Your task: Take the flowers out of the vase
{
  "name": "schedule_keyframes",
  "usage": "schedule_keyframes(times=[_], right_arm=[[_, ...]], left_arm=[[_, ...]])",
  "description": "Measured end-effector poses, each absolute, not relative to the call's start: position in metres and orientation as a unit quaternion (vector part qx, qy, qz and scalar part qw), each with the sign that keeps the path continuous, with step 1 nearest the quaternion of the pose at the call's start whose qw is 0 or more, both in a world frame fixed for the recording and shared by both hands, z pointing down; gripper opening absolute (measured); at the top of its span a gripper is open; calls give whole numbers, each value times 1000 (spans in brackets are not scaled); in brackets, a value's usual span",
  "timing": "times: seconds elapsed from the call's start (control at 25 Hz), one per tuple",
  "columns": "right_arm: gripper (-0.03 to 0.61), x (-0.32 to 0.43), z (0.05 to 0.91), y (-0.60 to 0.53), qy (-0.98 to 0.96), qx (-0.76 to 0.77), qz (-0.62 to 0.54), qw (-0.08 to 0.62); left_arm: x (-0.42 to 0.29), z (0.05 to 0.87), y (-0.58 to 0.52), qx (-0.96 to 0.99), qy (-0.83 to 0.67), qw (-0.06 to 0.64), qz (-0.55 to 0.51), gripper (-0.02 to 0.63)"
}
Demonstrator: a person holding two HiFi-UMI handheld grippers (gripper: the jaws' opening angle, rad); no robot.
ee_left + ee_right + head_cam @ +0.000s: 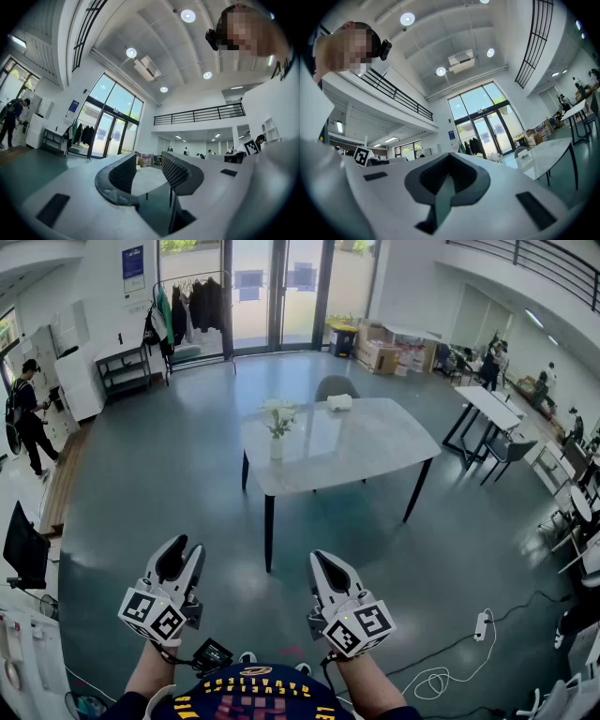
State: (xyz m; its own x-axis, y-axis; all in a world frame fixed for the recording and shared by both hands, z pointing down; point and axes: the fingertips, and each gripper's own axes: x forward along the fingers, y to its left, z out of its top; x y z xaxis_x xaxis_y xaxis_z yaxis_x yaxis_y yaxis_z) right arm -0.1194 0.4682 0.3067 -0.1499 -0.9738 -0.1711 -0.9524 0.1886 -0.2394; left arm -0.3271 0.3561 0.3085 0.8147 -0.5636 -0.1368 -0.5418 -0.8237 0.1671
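Observation:
White flowers stand upright in a slim white vase near the left end of a pale table, well ahead of me in the head view. Both grippers hang low, far short of the table. My left gripper stands open with nothing between its fingers; in the left gripper view the table shows through the gap. My right gripper is shut and empty; in the right gripper view its jaws meet.
A grey chair and a white box are at the table's far side. More tables and chairs stand at right, a clothes rack at the back. Cables and a power strip lie on the floor at right. A person stands far left.

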Motion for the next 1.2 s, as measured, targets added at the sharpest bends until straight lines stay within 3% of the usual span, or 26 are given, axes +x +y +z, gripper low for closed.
schedule_keyframes(times=[0.44, 1.2], right_arm=[[5, -86, 288, 465, 730, -665, -16, 158], [5, 9, 324, 512, 726, -667, -59, 156]], left_arm=[[-348, 299, 331, 933, -337, 68, -109, 173], [-260, 322, 378, 935, -335, 79, -89, 173]])
